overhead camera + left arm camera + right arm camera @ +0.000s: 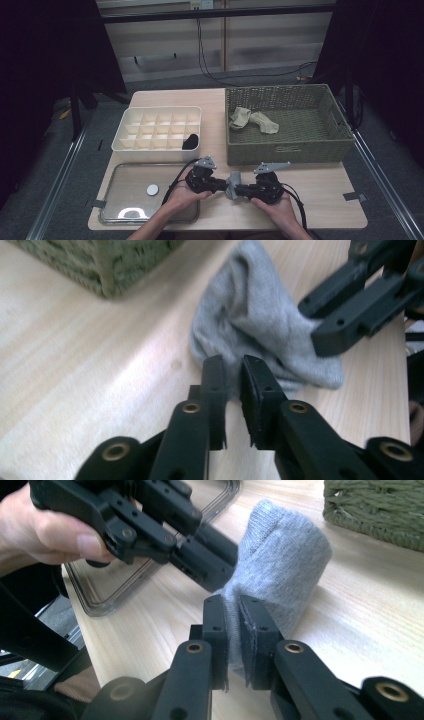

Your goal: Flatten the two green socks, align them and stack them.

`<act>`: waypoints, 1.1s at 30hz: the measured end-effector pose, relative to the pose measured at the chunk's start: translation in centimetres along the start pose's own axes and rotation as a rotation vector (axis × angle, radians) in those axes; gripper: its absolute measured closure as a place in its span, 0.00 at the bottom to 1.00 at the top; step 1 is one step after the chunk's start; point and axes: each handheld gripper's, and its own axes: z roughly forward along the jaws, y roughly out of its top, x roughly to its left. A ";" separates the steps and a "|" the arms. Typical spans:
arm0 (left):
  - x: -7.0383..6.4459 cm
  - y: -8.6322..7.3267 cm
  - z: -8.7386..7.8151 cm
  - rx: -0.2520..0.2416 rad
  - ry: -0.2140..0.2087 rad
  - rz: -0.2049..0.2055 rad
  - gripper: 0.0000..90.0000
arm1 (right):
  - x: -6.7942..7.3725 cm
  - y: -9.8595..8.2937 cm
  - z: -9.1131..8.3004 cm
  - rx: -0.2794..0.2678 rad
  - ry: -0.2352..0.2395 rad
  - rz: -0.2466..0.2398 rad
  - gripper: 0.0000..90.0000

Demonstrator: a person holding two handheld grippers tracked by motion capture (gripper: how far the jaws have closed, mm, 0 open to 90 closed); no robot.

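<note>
A small grey sock lies bunched on the wooden table near its front edge, held between both grippers. My left gripper comes in from the left, its jaws pinched on one edge of the sock. From the right, my right gripper is shut on the opposite end of the sock. In the left gripper view its own tips meet at the cloth's near edge, with the right gripper clamped farther off. The right gripper view shows its tips squeezing the fabric and the left gripper biting the sock beyond.
A green wicker basket at the back right holds two beige socks. At the back left, a white divided organizer has a black sock in one compartment. A clear tray with a white disc lies front left.
</note>
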 end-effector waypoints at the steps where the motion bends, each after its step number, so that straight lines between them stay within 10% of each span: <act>1: 0.0 -0.1 0.0 0.015 0.006 0.010 0.92 | 0.0 0.0 0.1 0.001 0.002 0.000 0.92; 10: 0.3 -0.1 0.0 0.006 0.010 -0.008 0.93 | -0.2 0.1 1.3 0.005 -0.002 0.014 0.92; 21: 0.3 1.9 -1.6 -0.114 -0.006 -0.020 0.65 | 0.2 0.1 1.8 0.022 0.001 -0.028 0.92; 33: 1.2 1.7 -0.5 -0.017 0.010 -0.025 0.53 | 1.1 -0.1 1.8 0.059 0.012 -0.088 0.92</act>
